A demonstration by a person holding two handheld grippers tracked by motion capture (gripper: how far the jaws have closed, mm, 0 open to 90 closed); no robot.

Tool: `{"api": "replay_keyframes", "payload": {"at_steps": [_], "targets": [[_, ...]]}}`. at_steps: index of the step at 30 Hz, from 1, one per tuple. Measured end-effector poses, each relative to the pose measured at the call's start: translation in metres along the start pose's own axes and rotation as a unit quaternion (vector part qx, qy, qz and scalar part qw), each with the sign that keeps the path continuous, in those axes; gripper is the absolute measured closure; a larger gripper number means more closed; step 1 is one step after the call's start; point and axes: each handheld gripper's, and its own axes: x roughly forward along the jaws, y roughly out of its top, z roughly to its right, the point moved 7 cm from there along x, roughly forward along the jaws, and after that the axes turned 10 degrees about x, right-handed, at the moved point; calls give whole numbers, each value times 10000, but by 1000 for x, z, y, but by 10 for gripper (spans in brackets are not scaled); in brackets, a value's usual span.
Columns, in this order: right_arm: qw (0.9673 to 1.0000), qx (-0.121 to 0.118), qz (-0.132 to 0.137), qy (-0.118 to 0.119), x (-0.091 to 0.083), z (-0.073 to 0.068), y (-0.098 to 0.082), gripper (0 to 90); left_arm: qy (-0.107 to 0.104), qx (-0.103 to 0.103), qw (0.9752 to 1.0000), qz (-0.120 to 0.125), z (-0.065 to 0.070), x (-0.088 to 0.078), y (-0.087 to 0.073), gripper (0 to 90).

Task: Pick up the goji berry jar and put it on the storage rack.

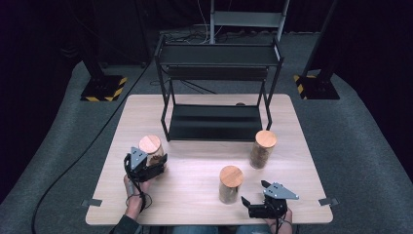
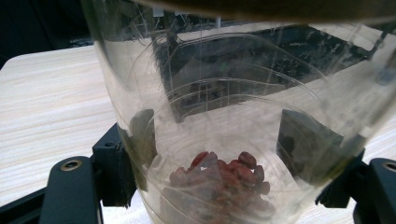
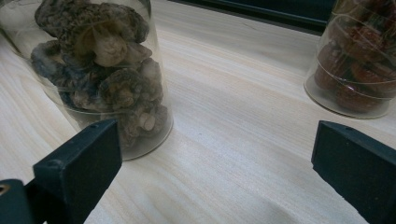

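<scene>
L gripper is clamped on the clear jar w/ cork lid, pads low on its sidewalls, few red berries at bottom. Looks light, rigid, slick, prob. breakable; grip mid-body, squarely. R gripper jaws apart, mushroom jar just ahead-left on worktop.

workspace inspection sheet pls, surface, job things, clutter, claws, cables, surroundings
surface: pale wooden table, flat, no spills seen
job's things: clear jar with red dried bits at its bottom, wooden lid, in the left claw; mushroom jar and third jar stand free; black two-tier shelf at the table's back
clutter: nothing seen
grippers: left claw shut on the clear jar; right claw open, nothing between its jaws
cables: black cable crosses the floor at the left
surroundings: grey floor, striped stand bases, dark backdrop
</scene>
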Motion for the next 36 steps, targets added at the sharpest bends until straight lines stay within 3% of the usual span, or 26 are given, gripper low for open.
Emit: {"api": "replay_keyframes", "payload": {"at_steps": [36], "targets": [[10000,-24,-64,-4,1,0,-1,10,-239,224,9994,143,15,10,27,244]]}}
